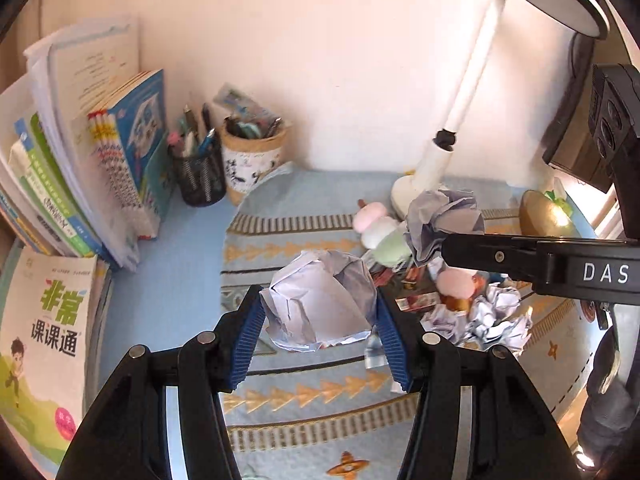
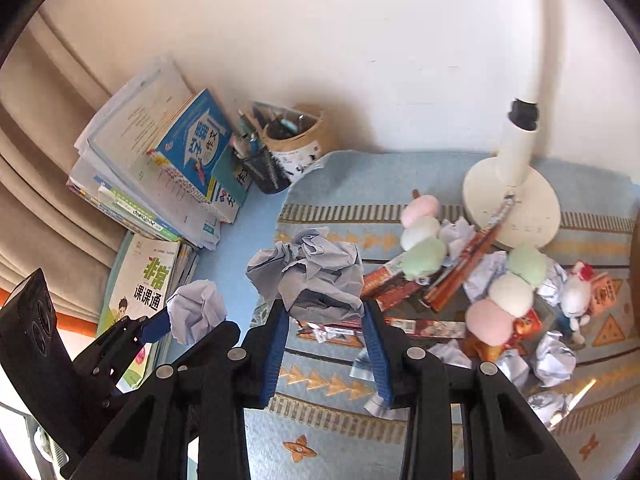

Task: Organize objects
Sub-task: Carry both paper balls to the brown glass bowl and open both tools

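The left tongs (image 1: 320,320) are gripping a crumpled paper ball (image 1: 320,304) between their blue pads, clear of the patterned mat (image 1: 304,396) on the table. The right tongs (image 2: 326,328) are pinching a second, greyer wad (image 2: 308,276) the same way, also lifted. Each wad is sitting right at the tips of its own tongs, bulging out ahead of them.

Both hands appear to be carrying scrap paper away for disposal; no bin is visible in either view, so I cannot tell where it is going. Doing this well probably means keeping the squeeze steady, since crumpled paper springs and the wads are being held only by their rear edges. The two tongs are working near each other, the left pair showing low and to the left of the right pair, so keeping them apart should stop one wad from knocking the other loose.

Ahead and to the right of the right tongs, more paper balls (image 2: 554,354), plush skewers (image 2: 424,236) and red wrappers (image 2: 404,286) are lying heaped near the lamp base (image 2: 536,216). Lifting straight up before swinging away should avoid dragging through that pile.
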{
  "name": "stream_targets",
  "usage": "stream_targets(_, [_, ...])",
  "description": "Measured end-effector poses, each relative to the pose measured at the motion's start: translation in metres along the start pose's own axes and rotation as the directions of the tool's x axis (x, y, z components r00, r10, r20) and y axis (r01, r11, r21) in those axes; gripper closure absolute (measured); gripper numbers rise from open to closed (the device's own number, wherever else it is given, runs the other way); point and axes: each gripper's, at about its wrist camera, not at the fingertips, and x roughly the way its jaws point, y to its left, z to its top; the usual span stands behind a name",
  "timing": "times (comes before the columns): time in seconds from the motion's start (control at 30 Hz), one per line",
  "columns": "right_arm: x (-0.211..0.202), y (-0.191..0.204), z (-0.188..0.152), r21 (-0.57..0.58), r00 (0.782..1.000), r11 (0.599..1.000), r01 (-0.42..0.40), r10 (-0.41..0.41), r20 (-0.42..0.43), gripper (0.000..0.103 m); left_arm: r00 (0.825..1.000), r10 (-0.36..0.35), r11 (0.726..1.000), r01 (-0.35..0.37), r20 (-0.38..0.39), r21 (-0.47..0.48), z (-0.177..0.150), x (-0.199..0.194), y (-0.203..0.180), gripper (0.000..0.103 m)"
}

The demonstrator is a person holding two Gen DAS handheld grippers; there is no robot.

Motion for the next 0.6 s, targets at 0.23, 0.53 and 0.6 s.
stream_targets(0.23, [-0.072,-0.091,-0.012,0.057,0.996,0.997,0.047,-0.051,0.075,0.066,0.999,-0.041,0.997,0.038,0.033,0.064,0.027,0.008,-0.119,0.051])
stream_targets(0.53, [-0.169,-0.250,-0.032,0.243,0.959,0.948,0.204,-0.244,0.146,0.066,0.983,-0.181,0.972,0.175,0.025,0.154,0.074,0.057,-0.270,0.051])
stream_targets(0.6, [-0.183,-0.294,-0.032,0.303,0.954,0.929,0.215,-0.265,0.138,0.066,0.978,-0.209,0.962,0.202,0.017,0.181,0.083,0.072,-0.301,0.051])
